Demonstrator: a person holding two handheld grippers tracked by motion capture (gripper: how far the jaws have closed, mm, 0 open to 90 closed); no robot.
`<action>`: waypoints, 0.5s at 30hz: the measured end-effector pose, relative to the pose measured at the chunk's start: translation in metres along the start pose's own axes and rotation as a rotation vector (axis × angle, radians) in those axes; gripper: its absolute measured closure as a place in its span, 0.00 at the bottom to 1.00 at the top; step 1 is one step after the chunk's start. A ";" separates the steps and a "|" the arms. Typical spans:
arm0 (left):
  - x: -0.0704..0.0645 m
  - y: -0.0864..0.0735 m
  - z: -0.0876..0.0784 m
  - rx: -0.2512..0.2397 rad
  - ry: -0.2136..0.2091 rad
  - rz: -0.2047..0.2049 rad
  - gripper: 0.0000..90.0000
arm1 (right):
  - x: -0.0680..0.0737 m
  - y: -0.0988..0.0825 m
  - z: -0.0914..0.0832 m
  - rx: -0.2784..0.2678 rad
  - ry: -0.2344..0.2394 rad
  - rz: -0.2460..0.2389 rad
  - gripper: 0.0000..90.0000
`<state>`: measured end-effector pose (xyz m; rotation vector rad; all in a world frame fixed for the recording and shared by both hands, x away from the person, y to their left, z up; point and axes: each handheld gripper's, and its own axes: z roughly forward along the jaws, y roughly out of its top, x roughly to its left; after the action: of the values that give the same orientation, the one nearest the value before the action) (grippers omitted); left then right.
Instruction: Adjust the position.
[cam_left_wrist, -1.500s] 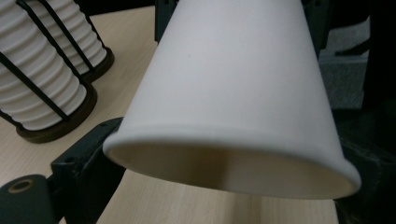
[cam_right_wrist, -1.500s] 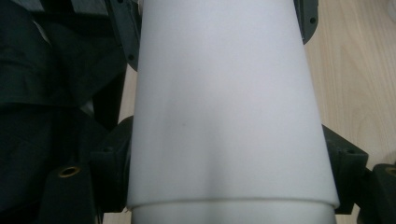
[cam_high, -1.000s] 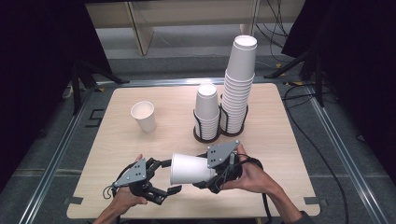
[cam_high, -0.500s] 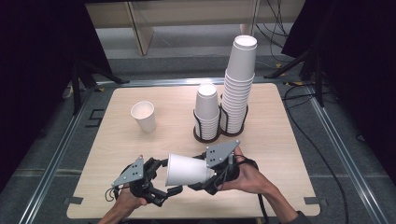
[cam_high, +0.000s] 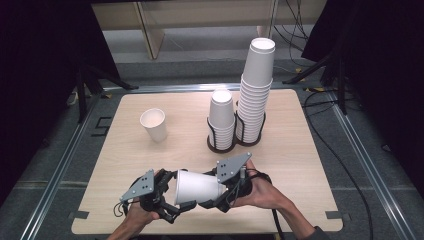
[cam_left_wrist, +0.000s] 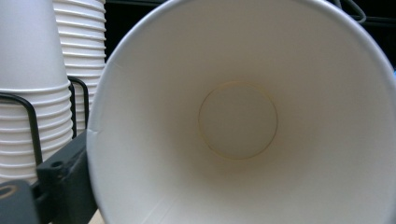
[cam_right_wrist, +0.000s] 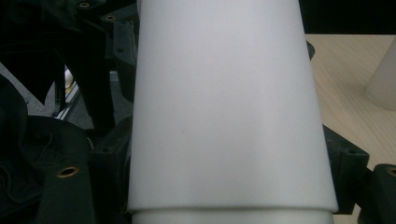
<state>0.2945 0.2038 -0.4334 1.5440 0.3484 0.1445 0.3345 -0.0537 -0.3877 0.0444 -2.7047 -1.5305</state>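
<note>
A white paper cup (cam_high: 197, 186) lies level above the table's front edge, its mouth toward the left. My right gripper (cam_high: 212, 192) is shut on the cup's base end, and the cup's side wall (cam_right_wrist: 229, 107) runs away between its jaws. My left gripper (cam_high: 175, 197) has just been opening its jaws. They now stand wide around the cup's rim, one jaw above and one below, and I see no pad pressing on it. In the left gripper view I look straight into the cup (cam_left_wrist: 238, 121), with one black jaw outside it at lower left.
One upright paper cup (cam_high: 154, 124) stands on the wooden table (cam_high: 310, 165) at the left middle. A black wire holder (cam_high: 235, 142) behind the grippers carries a short cup stack (cam_high: 221, 117) and a tall one (cam_high: 256, 90). Both stacks (cam_left_wrist: 28, 93) show close by.
The right gripper has carried the cup leftward until its mouth sits between the left gripper's jaws. Those jaws stand wider apart than a second ago.
</note>
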 end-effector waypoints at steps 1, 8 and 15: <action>0.000 0.000 0.000 0.003 -0.001 0.003 0.05 | 0.000 0.000 0.000 0.000 0.000 0.000 0.27; 0.002 0.001 -0.002 0.015 -0.014 0.014 0.11 | -0.003 -0.006 0.003 0.000 0.020 0.032 0.27; 0.001 0.003 -0.003 0.016 -0.021 0.022 0.15 | -0.008 -0.012 0.003 -0.005 0.034 0.065 0.24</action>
<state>0.2947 0.2069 -0.4309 1.5642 0.3169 0.1425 0.3421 -0.0570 -0.3995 -0.0172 -2.6489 -1.5044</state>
